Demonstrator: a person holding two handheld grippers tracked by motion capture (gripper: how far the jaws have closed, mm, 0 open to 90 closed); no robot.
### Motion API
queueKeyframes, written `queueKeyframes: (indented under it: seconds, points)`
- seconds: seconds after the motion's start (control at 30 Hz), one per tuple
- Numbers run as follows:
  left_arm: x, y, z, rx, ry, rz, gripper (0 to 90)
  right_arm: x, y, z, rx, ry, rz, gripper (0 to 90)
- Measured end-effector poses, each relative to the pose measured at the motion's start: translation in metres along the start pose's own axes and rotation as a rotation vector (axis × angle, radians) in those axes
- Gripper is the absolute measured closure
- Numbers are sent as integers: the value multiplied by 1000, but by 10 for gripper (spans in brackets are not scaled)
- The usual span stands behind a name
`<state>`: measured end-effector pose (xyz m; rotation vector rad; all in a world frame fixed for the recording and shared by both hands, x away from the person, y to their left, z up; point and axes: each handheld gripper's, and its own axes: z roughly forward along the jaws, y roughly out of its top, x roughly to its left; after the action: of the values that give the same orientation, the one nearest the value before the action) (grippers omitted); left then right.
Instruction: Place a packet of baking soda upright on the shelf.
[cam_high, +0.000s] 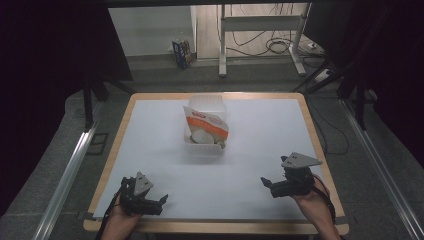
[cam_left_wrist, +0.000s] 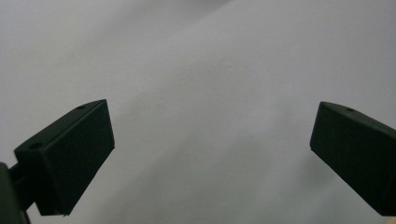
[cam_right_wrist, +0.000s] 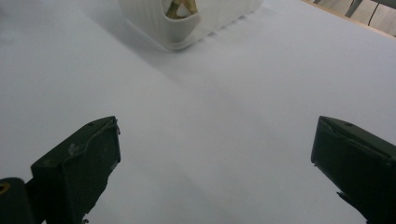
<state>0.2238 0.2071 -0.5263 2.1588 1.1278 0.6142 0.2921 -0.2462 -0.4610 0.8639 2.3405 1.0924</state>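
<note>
Both tongs are sitting low in the frame, left tongs (cam_high: 162, 200) and right tongs (cam_high: 266, 183) gaping apart, empty. A white tub (cam_high: 205, 148) is standing mid-counter (cam_high: 260, 130).

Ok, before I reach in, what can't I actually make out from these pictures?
- Print on the orange-and-white bag: too small in the high view.
- Items under the bag in the white bin: hidden by the bag and the bin's wall.
- Bin in the right gripper view: cut off by the top edge.
- Left hand-held gripper view: bare table surface between open jaws, so no bin from that side.
</note>
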Motion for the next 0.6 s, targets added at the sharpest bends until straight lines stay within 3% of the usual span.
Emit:
queueKeyframes:
  seconds: [0.6]
  points:
    - [0, 0, 0, 4, 2, 2, 0, 4, -13, -10, 19, -26, -10, 11]
